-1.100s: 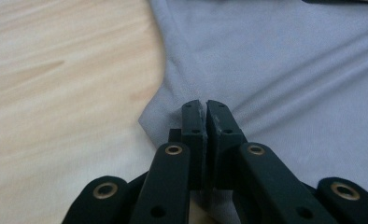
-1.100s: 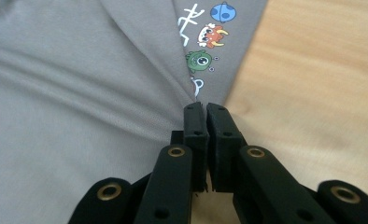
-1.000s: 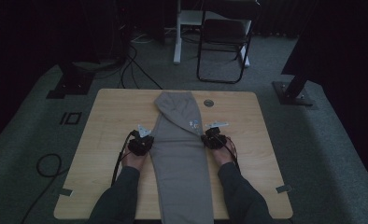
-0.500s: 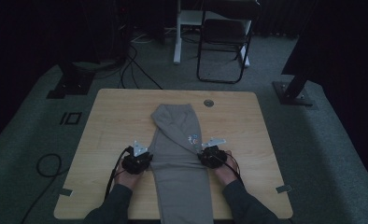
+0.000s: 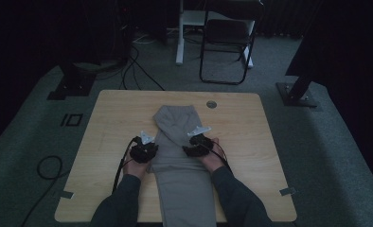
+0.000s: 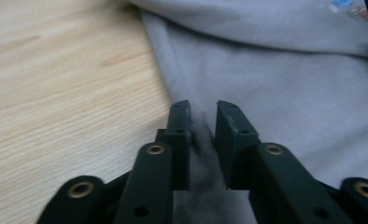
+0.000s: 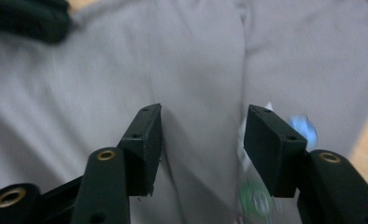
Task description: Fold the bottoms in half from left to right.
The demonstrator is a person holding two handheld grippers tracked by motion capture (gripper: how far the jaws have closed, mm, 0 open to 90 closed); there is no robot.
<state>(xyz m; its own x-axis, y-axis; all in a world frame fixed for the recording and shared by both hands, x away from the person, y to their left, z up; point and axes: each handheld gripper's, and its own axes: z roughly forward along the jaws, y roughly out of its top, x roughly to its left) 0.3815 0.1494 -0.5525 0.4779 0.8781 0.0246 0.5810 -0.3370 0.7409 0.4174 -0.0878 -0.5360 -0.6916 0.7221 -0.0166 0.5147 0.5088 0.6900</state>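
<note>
Trousers (image 5: 182, 156) folded on tabletop (image 5: 113, 123); left tool (image 6: 203, 116) barely parted, closing; right tool (image 7: 203, 133) opening, released. Fold could spring back, cloth snagging on withdrawal.

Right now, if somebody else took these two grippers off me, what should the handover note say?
Left gripper: jaws a narrow gap apart over the left edge of the grey trousers, just closing a little; whether they pinch cloth is unclear.
Right gripper: jaws just opening, wide apart over the cloth, holding nothing.
Trousers: lengthwise down the table, far end folded back toward the person, near end hanging over the near edge.
Done: first fold laid.
Left: probably release the left side, then fold again.
</note>
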